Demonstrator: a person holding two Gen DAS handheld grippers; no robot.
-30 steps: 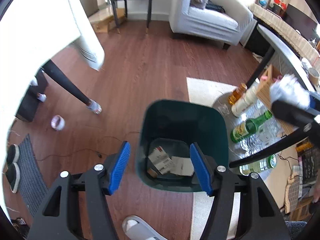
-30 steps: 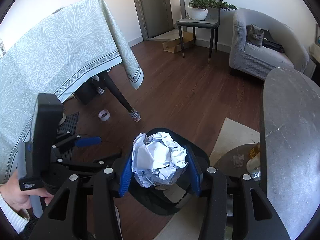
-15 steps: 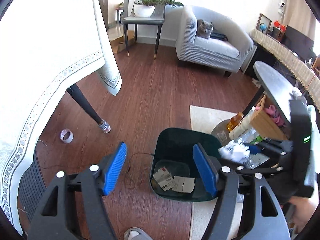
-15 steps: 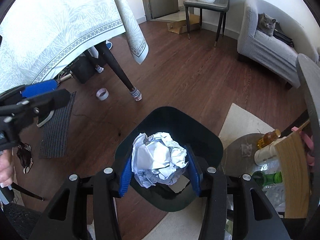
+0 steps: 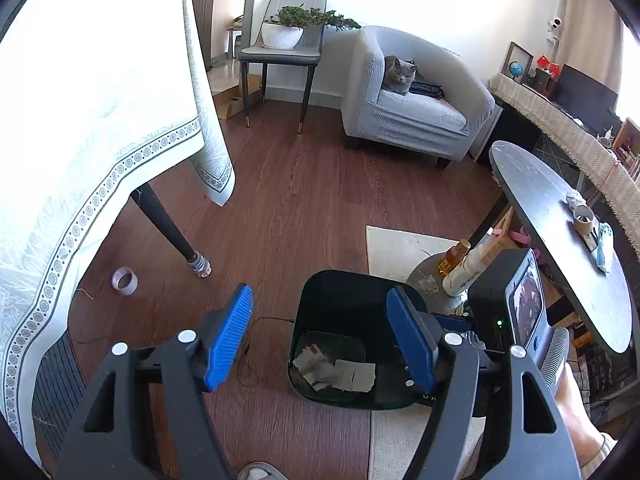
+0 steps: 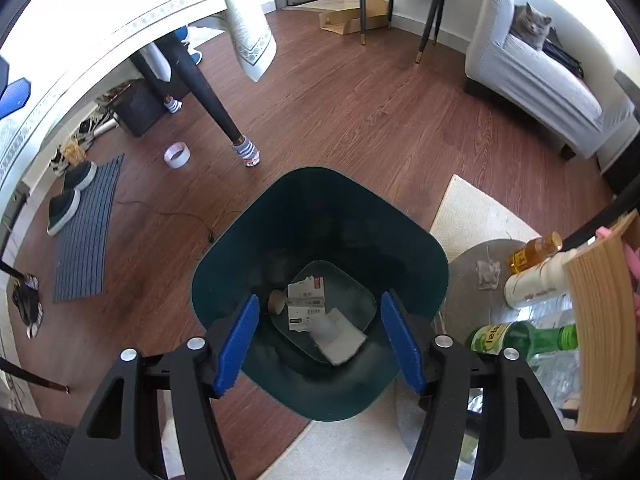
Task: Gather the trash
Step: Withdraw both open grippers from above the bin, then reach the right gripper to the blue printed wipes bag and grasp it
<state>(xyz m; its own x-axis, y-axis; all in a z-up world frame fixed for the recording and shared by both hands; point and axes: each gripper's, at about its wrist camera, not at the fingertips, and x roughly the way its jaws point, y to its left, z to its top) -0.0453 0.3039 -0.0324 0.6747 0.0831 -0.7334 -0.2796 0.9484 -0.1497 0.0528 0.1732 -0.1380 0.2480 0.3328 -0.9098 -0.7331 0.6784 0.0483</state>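
Observation:
A dark green trash bin (image 6: 320,200) stands on the wood floor; it also shows in the left wrist view (image 5: 344,292). Paper scraps (image 6: 306,306) and a blurred white paper lump (image 6: 340,334) lie at its bottom. My right gripper (image 6: 318,342) is open and empty, directly above the bin. My left gripper (image 5: 320,338) is open and empty, above the bin's left edge. The right gripper's body (image 5: 508,300) shows at the right of the left wrist view.
A tape roll (image 6: 177,155) lies on the floor by a table leg (image 6: 208,96) under a white tablecloth (image 5: 80,120). Bottles (image 6: 520,338) stand on a low round table beside the bin. A dark table (image 5: 560,232) holds small items. A cat sits on an armchair (image 5: 412,100).
My right gripper has opened and the crumpled paper ball has dropped from it into the bin. My left gripper has pulled back and tilted up.

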